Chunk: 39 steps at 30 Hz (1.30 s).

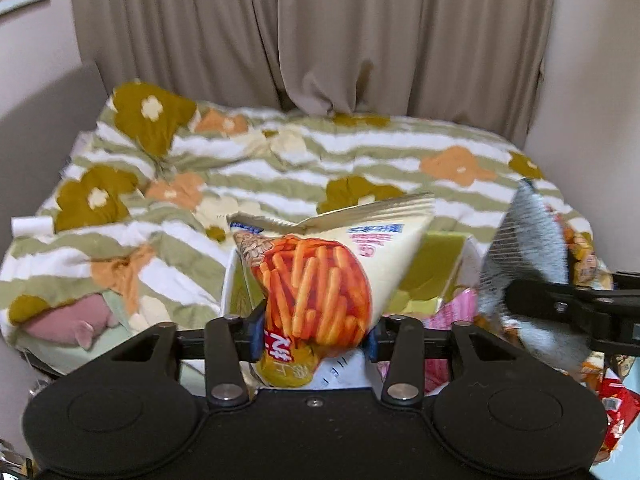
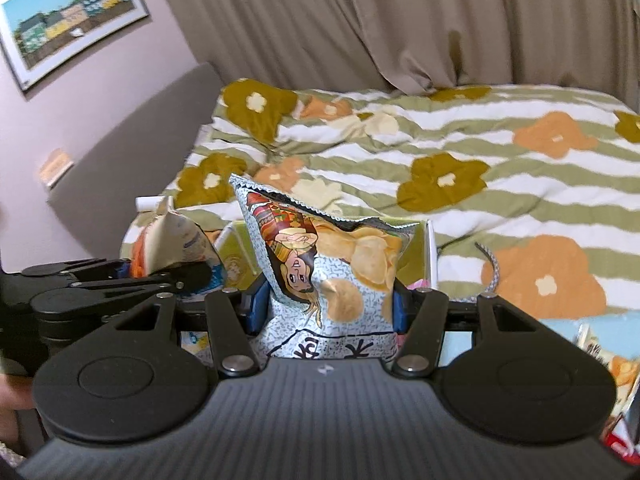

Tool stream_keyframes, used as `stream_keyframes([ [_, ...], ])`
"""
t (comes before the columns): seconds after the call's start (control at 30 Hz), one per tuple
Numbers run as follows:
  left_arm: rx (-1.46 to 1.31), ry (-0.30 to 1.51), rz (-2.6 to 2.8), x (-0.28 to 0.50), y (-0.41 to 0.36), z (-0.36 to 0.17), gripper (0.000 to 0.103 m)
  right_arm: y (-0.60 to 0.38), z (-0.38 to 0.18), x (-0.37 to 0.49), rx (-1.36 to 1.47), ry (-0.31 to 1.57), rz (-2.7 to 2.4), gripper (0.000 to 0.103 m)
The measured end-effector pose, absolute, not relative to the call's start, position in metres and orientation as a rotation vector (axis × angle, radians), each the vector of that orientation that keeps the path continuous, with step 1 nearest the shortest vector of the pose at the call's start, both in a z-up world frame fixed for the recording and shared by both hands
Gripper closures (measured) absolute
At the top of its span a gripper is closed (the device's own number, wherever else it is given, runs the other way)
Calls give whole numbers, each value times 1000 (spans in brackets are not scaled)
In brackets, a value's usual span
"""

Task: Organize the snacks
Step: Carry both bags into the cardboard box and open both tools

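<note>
My left gripper [image 1: 314, 338] is shut on a cream and red bag of orange stick snacks [image 1: 320, 276] and holds it upright above a white box [image 1: 230, 280] with yellow-green walls. My right gripper [image 2: 324, 306] is shut on a pale speckled bag of potato chips [image 2: 332, 276], also upright over the same box [image 2: 430, 248]. In the left wrist view the right gripper [image 1: 576, 308] and its bag [image 1: 524, 248] show at the right edge. In the right wrist view the left gripper [image 2: 120, 280] and its bag [image 2: 180, 240] show at the left.
A bed with a striped flower-print duvet [image 1: 280, 168] fills the scene, beige curtains [image 1: 312, 32] behind. Pink [image 1: 452, 312] and red snack packs [image 1: 616, 412] lie low right. A grey headboard [image 2: 132, 152] and a framed picture [image 2: 68, 16] are left. Another snack bag [image 2: 608, 360] lies at right.
</note>
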<state>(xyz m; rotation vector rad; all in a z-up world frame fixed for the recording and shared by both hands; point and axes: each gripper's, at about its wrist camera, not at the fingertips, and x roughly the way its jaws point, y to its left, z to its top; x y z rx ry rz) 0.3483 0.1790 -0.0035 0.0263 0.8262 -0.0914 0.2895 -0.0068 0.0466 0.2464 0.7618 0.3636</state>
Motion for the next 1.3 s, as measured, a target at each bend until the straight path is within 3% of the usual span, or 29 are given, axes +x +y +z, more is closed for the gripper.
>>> stream_keyframes([
  [0.03, 22, 840, -101, 352, 182, -9, 25, -4, 43, 292, 252, 770, 346, 32],
  [0.07, 21, 848, -107, 354, 185, -13, 6, -3, 40, 293, 258, 776, 330, 32],
  [0.1, 21, 845, -111, 354, 188, -15, 2, -2, 37, 295, 266, 784, 312, 32],
  [0.77, 33, 823, -96, 326, 210, -14, 2, 29, 24, 321, 220, 830, 312, 31],
  [0.87, 37, 826, -72, 327, 210, -16, 2, 34, 21, 327, 201, 827, 330, 26],
  [0.93, 42, 831, -63, 326, 209, -17, 2, 37, 18, 330, 184, 827, 353, 0],
  [1.3, 65, 823, -32, 318, 209, -17, 2, 20, 11, 323, 264, 796, 390, 0],
])
